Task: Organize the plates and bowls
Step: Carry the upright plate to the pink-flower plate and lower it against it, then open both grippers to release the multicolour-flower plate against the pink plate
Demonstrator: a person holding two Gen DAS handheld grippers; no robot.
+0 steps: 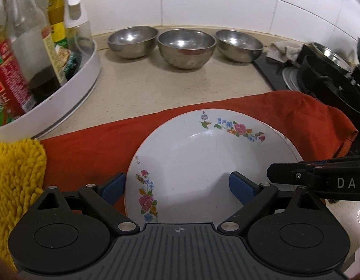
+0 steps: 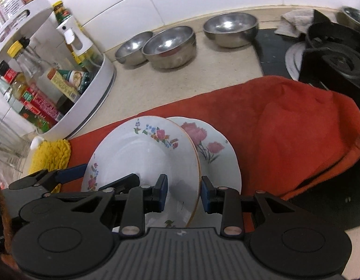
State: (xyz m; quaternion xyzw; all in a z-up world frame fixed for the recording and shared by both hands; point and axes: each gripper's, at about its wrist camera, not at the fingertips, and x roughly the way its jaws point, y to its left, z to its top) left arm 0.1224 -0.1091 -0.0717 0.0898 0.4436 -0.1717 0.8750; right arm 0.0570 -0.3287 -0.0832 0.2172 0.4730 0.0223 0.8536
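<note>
Your right gripper [image 2: 183, 194] has its blue pads set either side of the near-right rim of the small-flowered plate [image 2: 142, 161], with a gap visible on both sides, so you are not pinching it. Your left gripper [image 1: 177, 187] stands wide, one pad off the plate's left edge over the orange cloth [image 1: 91, 149], the other above the plate's well, touching nothing.

That plate sits tilted on a second plate [image 2: 217, 156] with large pink flowers, which pokes out to its right. Both lie on the cloth along the front edge of the bench [image 1: 156, 81].

A yellow shaggy mat [image 1: 16, 175] lies at the cloth's left end. Behind it, at the left edge, a white turntable rack [image 2: 91, 107] holds sauce bottles. Three steel bowls [image 1: 185, 46] line the back edge by the tiled wall, upright and close together. At the right edge sits the black stove [image 2: 331, 53] with a grey rag [image 2: 294, 21] at its back corner.
</note>
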